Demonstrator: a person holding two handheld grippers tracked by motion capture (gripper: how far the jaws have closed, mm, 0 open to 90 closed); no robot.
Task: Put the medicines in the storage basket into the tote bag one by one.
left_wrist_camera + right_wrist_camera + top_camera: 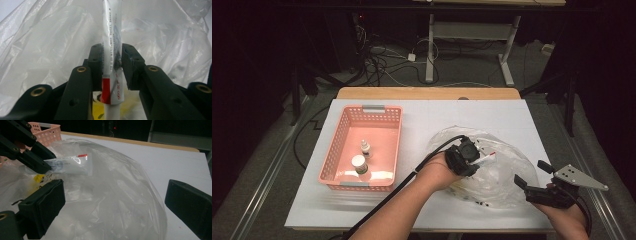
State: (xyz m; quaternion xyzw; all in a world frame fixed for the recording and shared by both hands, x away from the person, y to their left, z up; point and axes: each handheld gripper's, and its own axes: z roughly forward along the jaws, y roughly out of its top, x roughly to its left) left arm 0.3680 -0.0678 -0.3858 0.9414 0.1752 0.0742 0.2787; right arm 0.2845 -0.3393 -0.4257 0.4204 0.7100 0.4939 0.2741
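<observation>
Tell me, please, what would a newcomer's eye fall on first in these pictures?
Probably the left gripper, shut on a white tube with a red band, held over the crumpled clear plastic bag at the table's right half. Next comes the pink basket on the left, with two small bottles inside. The right gripper hangs open near the bag's right edge.

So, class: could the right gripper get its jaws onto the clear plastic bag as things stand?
Probably yes. The right gripper is open beside the plastic bag, with nothing between them; the left gripper holds a tube farther over.
</observation>
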